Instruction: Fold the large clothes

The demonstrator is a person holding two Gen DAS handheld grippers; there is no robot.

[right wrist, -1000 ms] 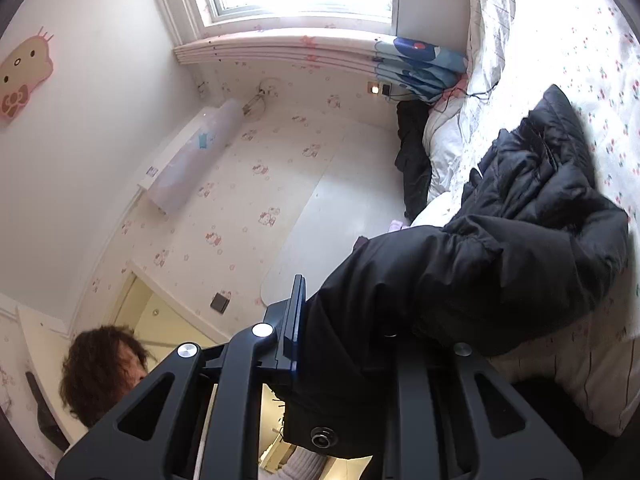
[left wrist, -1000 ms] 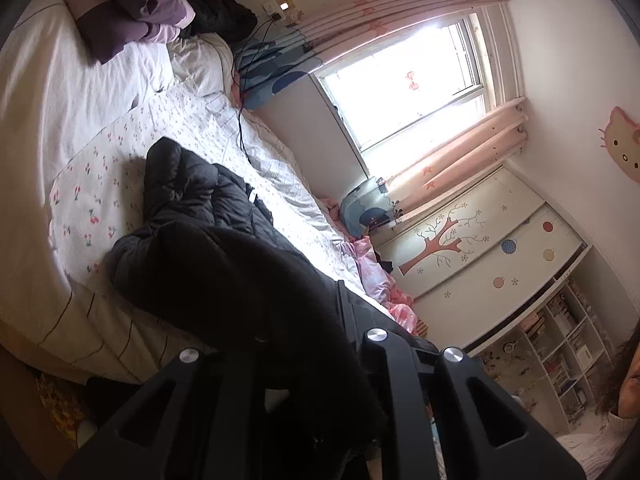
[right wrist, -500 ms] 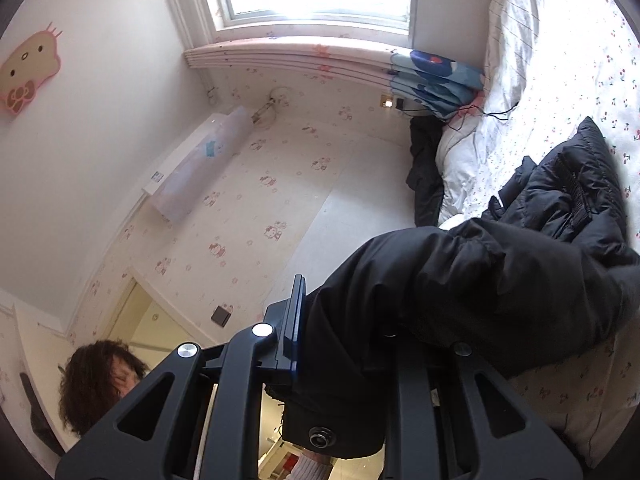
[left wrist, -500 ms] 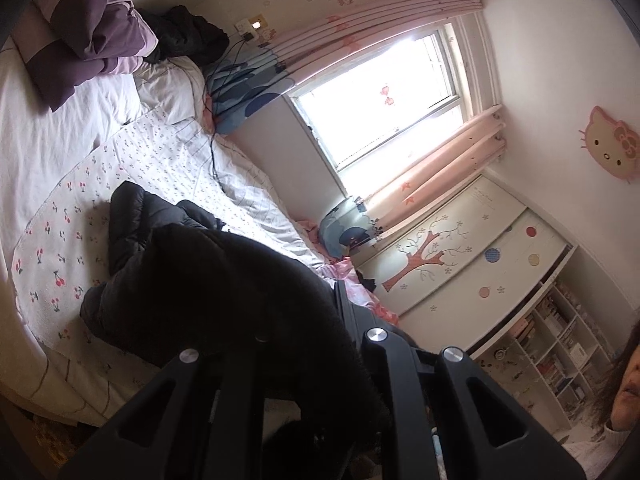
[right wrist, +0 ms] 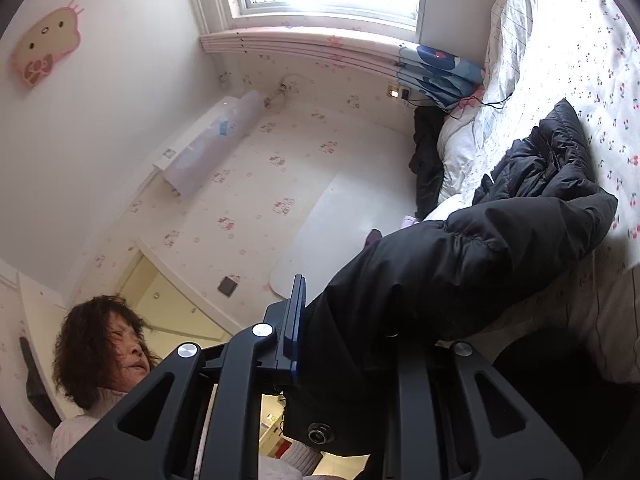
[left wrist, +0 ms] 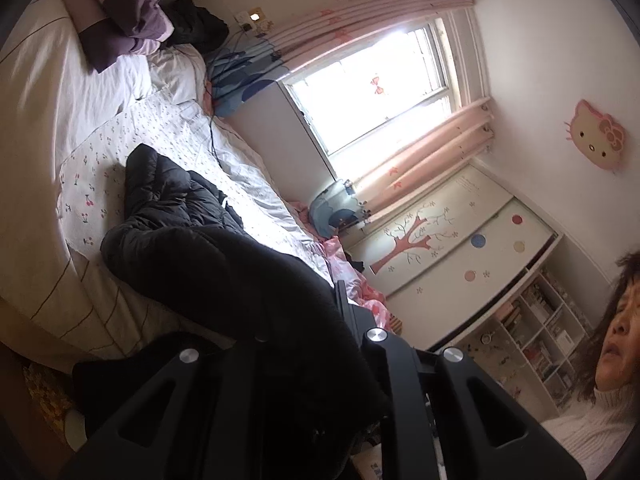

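A black puffer jacket (left wrist: pixel 188 240) lies partly on the bed (left wrist: pixel 48 128), its near end lifted toward me. My left gripper (left wrist: pixel 304 320) is shut on the jacket's near edge, the fabric bunched over its fingers. My right gripper (right wrist: pixel 344 320) is shut on another part of the same jacket (right wrist: pixel 500 248), which stretches from the jaws out onto the cherry-print sheet (right wrist: pixel 592 48). The far end of the jacket rests crumpled on the sheet.
Purple pillows (left wrist: pixel 128 12) and a dark garment (left wrist: pixel 196 24) lie at the bed's head. A window (left wrist: pixel 372 84) with pink curtains, a wardrobe (left wrist: pixel 452 240) and shelves (left wrist: pixel 540 340) stand beyond. The person's face (right wrist: pixel 104 352) is close behind the grippers.
Both grippers have swung while holding the jacket; its near end has been dragged across the bed and more of the sheet shows. The grip is unchanged.
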